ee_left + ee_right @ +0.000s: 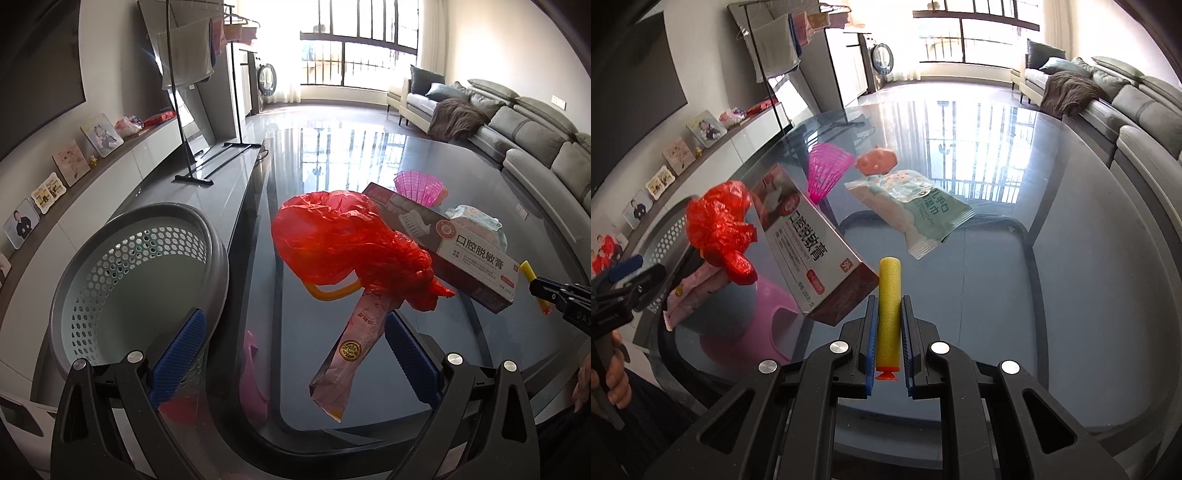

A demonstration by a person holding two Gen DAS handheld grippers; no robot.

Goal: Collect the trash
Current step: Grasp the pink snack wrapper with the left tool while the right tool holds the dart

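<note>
Right wrist view: right gripper (pixel 888 321) clamps the yellow foam dart (pixel 888 314) — probably bound for the far-left basket (pixel 670 230); left gripper (pixel 291 354) open, empty.

yellow foam dart (pixel 888 317) | upright in right gripper (pixel 888 314) | orange tip down

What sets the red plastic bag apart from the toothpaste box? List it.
The red plastic bag is crumpled, soft and see-through red; the toothpaste box is stiff, straight-edged and printed white and dark brown. The bag is a rounded lump; the box is long and flat-sided. Both lie on the glass table, touching, with no gripper on either.
</note>
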